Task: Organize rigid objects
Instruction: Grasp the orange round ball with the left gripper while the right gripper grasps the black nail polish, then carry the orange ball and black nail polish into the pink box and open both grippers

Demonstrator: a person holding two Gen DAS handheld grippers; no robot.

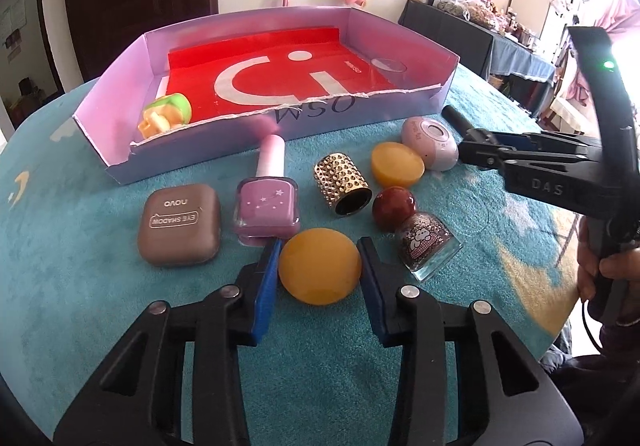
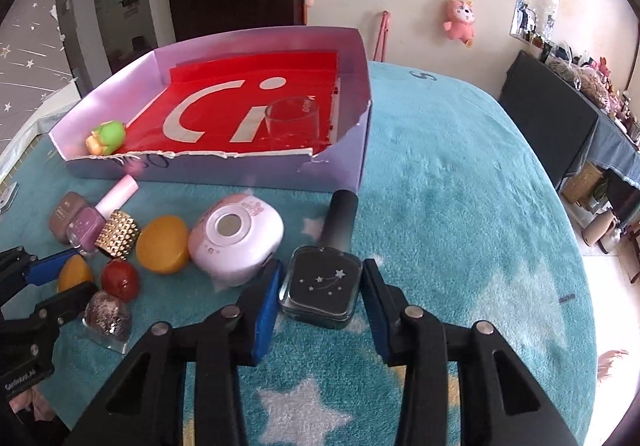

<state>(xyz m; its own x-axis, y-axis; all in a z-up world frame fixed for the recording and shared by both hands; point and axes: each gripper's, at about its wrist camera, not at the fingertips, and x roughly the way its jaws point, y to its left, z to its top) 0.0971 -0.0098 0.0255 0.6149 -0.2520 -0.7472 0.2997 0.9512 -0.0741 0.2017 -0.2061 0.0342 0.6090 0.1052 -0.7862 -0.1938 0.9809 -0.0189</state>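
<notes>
Lavender box holds green toy, glass; left tongs clamp orange disc, right tongs black bottle.

A: How many nail polish bottles?

B: Three: a pink one, a glittery one with a dark red round cap, and a dark one at about five o'clock from the box.

A: The amber discs?

B: Two, one nearer and one at one o'clock from it.

A: The rest?

B: One brown eye shadow case, one gold studded cap, one pale pink round case. One lilac box, holding one green toy and one clear glass.
</notes>
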